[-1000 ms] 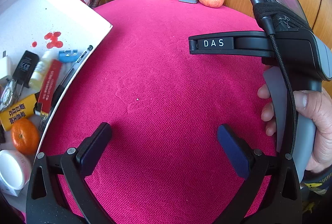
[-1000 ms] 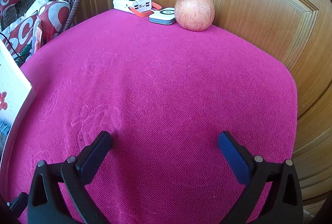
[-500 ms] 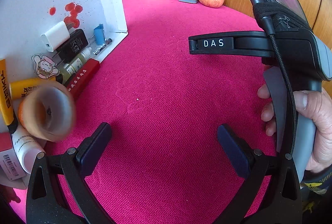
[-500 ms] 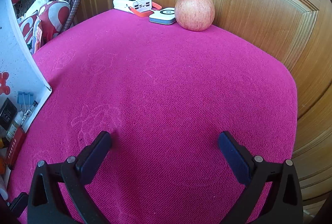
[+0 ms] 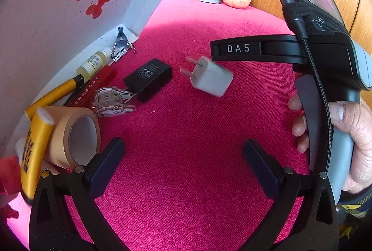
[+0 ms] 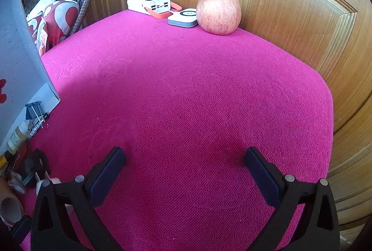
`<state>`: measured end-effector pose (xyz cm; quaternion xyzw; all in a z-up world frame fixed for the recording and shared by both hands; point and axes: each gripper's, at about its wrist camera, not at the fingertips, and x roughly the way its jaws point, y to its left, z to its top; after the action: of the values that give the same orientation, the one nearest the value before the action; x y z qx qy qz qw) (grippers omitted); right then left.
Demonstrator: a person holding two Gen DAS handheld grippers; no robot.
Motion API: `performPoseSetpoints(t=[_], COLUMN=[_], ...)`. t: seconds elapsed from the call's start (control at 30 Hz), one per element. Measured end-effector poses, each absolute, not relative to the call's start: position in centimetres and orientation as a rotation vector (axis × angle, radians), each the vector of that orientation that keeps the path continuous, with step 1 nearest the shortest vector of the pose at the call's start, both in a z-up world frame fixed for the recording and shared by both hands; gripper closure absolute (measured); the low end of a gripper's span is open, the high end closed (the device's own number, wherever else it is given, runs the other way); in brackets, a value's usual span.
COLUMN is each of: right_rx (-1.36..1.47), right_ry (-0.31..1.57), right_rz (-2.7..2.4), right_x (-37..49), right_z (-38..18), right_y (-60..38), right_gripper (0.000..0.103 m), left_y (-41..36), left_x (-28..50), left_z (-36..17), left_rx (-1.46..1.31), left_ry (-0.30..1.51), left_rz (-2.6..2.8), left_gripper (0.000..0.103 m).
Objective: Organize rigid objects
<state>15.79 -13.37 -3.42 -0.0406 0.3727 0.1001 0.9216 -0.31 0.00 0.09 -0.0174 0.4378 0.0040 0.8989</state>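
Tipping up high on the left, a big white cardboard box (image 5: 46, 7) with red spots leans over the pink cloth table (image 5: 186, 146), and small things lie at its low edge. A little white plug (image 5: 210, 79) with two metal pins looks blurry, so I cannot tell if it touches the cloth. Just beside it lies a black plug block (image 5: 148, 79). Next to that is a flat cartoon charm (image 5: 111, 102). A roll of brown tape (image 5: 74, 135) stands on its side near the left finger, with a yellow tube (image 5: 34, 151) in front of it. A small bottle of yellow liquid (image 5: 93, 63), a red flat stick (image 5: 93, 90) and a black metal clip (image 5: 121, 39) stay close to the box.

The left gripper (image 5: 183, 162) is spread wide with nothing between its fingers. The right gripper (image 6: 183, 172) is spread wide too, over bare cloth, and grips nothing. A hand (image 5: 348, 135) holds its grey handle.

Far back by the wooden door (image 6: 279, 7) sit a round pinkish apple (image 6: 218, 13), a small white square gadget (image 6: 183, 17) and a white power bank (image 6: 148, 3).
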Motion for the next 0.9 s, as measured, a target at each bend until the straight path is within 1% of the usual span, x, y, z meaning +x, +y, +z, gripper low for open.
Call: performPoseSetpoints(t=[0.9], right_rx=[-0.085], right_ry=[0.767], right_rz=[0.205], right_x=[15.81], right_z=[-3.38], right_y=[-13.34], right_gripper=[0.0], left_y=[-0.15], left_x=[-0.11], left_z=[0.16], left_rx=[-0.026], left_ry=[0.906], left_rz=[0.014], left_gripper=[0.0])
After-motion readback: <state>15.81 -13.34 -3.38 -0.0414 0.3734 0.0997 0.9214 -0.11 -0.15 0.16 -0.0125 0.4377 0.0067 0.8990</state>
